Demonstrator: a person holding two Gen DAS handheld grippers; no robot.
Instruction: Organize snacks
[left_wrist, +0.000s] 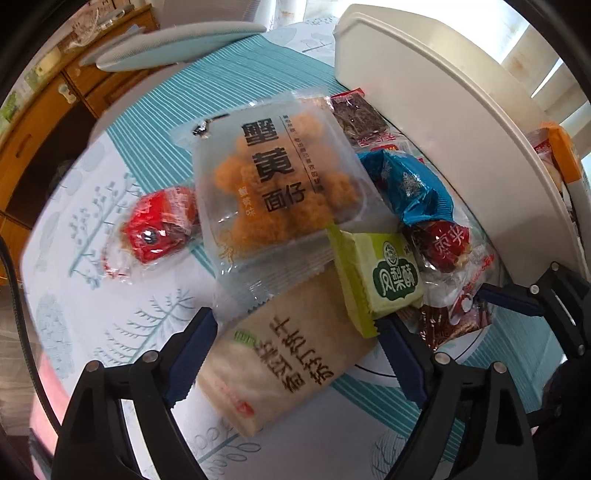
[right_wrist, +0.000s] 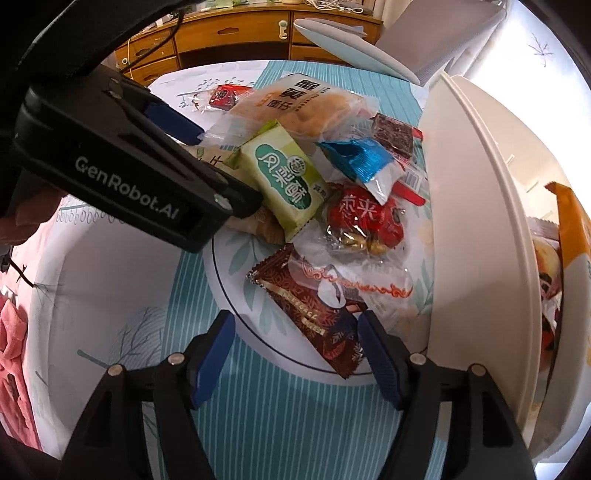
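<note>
My left gripper (left_wrist: 295, 347) stood open astride the light, crinkly beige packet (left_wrist: 284, 365) beside the bin (left_wrist: 461, 155); I judged mid-body the firmest hold, while my right gripper (right_wrist: 295, 354) hung open.

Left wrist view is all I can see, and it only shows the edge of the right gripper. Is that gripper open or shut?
Observer: Open. The right gripper has its two fingers spread wide.
Operator: Is anything between them?
Observer: Yes, the near end of the brown packet reaches in between the tips. I cannot tell whether they touch it.
Operator: Is that packet lying on the tablecloth?
Observer: No, it lies on the white round plate, with its far end tucked under the clear wrapper of the red snack.
</note>
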